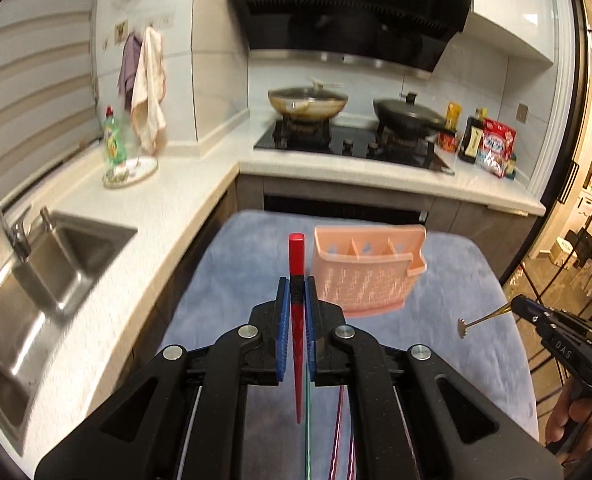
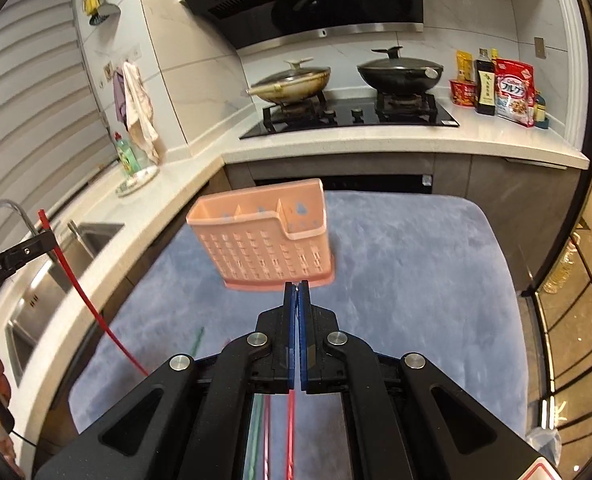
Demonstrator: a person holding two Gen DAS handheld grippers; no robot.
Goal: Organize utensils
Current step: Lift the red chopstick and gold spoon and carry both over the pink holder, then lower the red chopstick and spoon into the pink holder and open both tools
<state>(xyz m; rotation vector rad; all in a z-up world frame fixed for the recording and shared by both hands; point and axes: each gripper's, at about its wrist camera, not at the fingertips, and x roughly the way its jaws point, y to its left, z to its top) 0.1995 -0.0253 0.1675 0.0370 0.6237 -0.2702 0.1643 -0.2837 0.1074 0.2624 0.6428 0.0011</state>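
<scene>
Sink [image 1: 55,264] far left, set into white counter [image 1: 167,208]. Left gripper [image 1: 296,292] clamped on red chopstick [image 1: 296,256], held off blue towel [image 1: 436,352], thick end pointing ahead. Pink utensil holder [image 1: 370,272] just right of it, upright on towel, compartments showing nothing inside. Green chopstick [image 2: 196,340] and more sticks lying on towel below grippers. Right gripper [image 2: 297,289] pinched tight on thin gold fork [image 1: 482,320], toothed end toward holder, clear of towel. Stove [image 1: 352,140] behind, two lidded pans on it.

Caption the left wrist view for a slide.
Left gripper shut on a red chopstick above the blue mat, pink utensil caddy just ahead.
</scene>
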